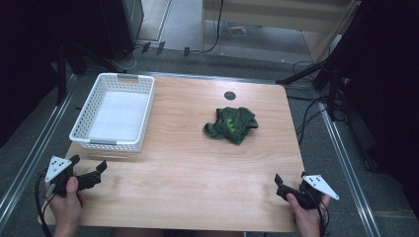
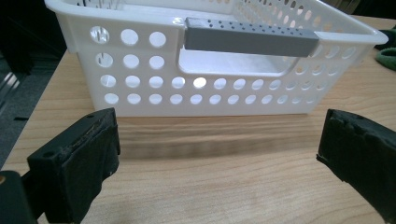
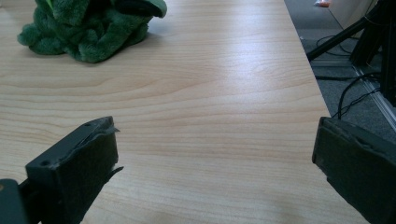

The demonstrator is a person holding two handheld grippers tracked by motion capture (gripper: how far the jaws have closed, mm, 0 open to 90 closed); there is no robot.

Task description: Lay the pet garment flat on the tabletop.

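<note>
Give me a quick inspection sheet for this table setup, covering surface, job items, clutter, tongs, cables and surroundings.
Surface: wooden table, bare grain, with a dark round hole near the far edge.
Job's things: green plush toy lying crumpled right of centre; white perforated basket with grey handles at the far left, nothing seen inside.
Clutter: nothing seen.
Tongs: left tongs open, low at the near left, facing the basket; right tongs open, at the near right edge, holding nothing.
Cables: black cables on the floor right of the table; one trails from the left tongs.
Surroundings: grey floor, dark stands, light wooden furniture behind.
</note>
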